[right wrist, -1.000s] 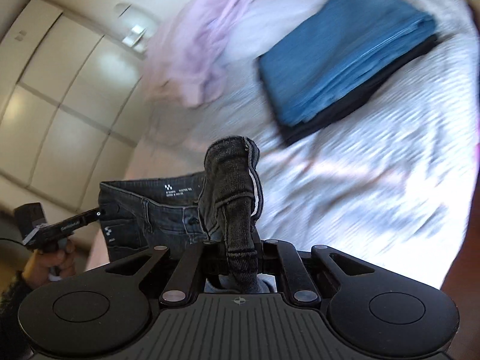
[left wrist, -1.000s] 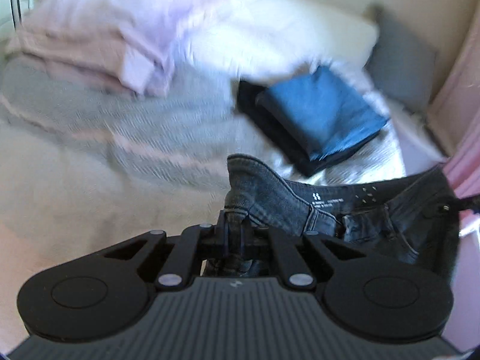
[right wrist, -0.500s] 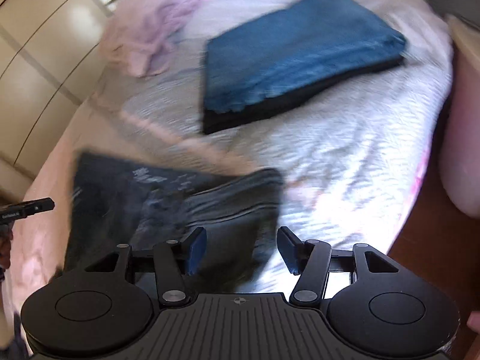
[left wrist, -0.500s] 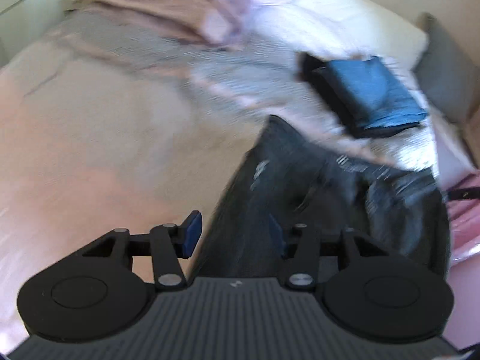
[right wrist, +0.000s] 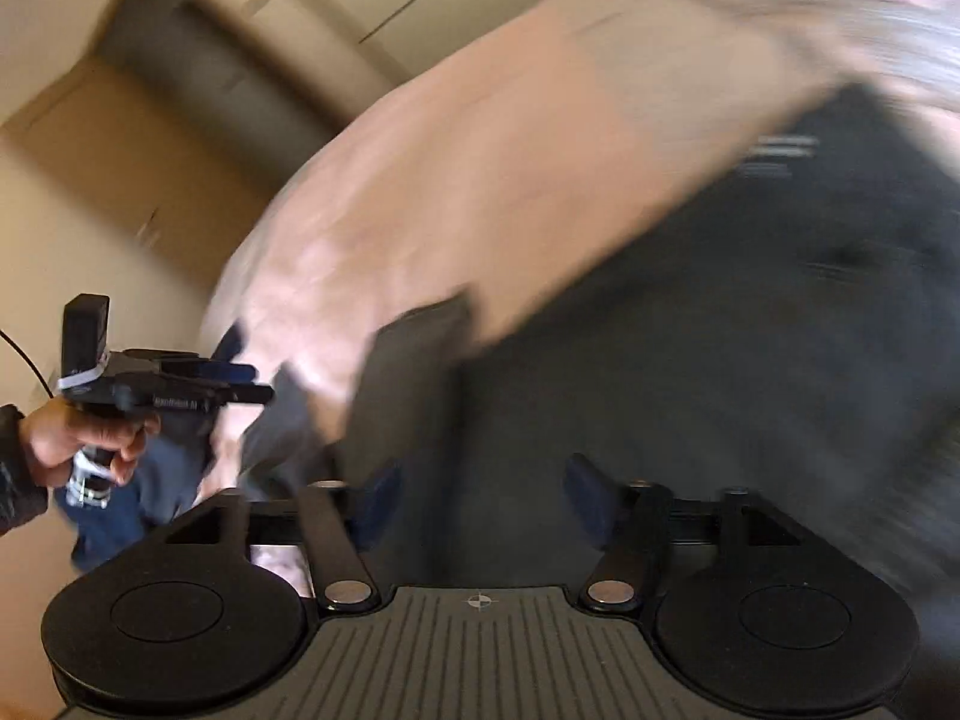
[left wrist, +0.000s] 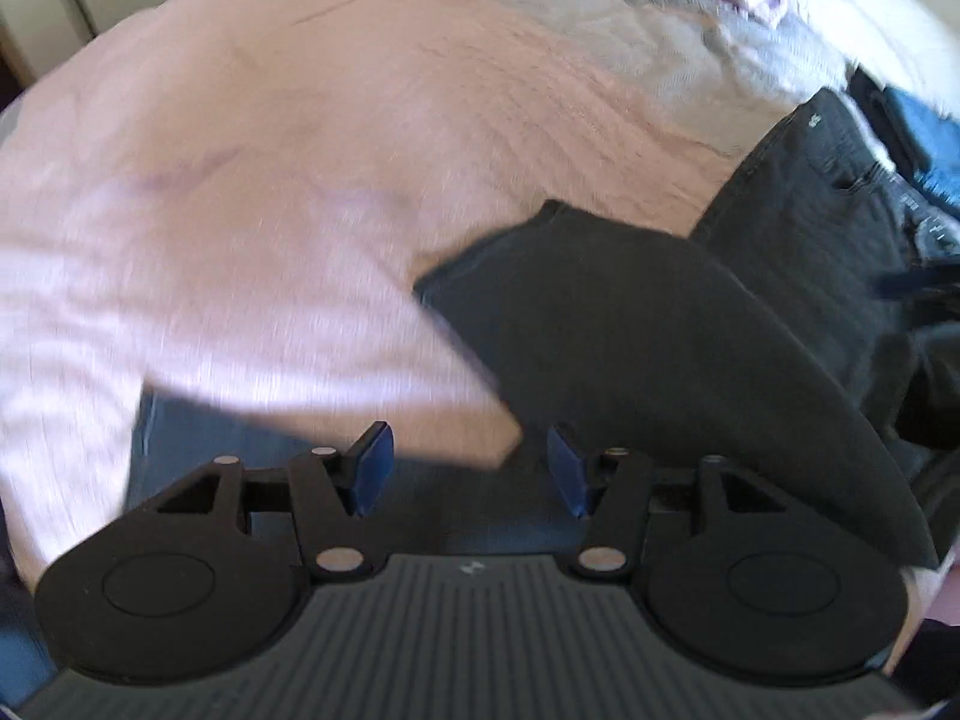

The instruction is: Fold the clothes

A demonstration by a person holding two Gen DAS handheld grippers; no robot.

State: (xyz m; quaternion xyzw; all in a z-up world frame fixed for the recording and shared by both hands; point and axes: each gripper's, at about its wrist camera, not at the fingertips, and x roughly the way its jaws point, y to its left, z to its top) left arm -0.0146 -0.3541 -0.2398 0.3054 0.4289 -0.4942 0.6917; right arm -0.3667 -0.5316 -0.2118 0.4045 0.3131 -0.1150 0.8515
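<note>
The dark grey jeans [left wrist: 690,324] lie spread on the bed [left wrist: 312,168], one leg angled across the pinkish cover, the waistband end with its white label print toward the far right. Beyond that waistband, a folded blue garment [left wrist: 927,138] sits on something darker, blurred at the frame edge. Left gripper [left wrist: 468,468] hangs just above the bed's near edge beside the jeans leg, fingers spread wide with blue pads [left wrist: 372,468] showing, nothing between them. Over on the right wrist view, motion blur smears everything, but the jeans [right wrist: 750,330] fill the right half. Right gripper [right wrist: 480,504] hovers over the dark denim, fingers apart, empty. To the left of the jeans, the left gripper [right wrist: 240,381] shows in profile in the person's hand [right wrist: 84,444]. Pale cupboard doors [right wrist: 198,60] stand behind the bed.
</note>
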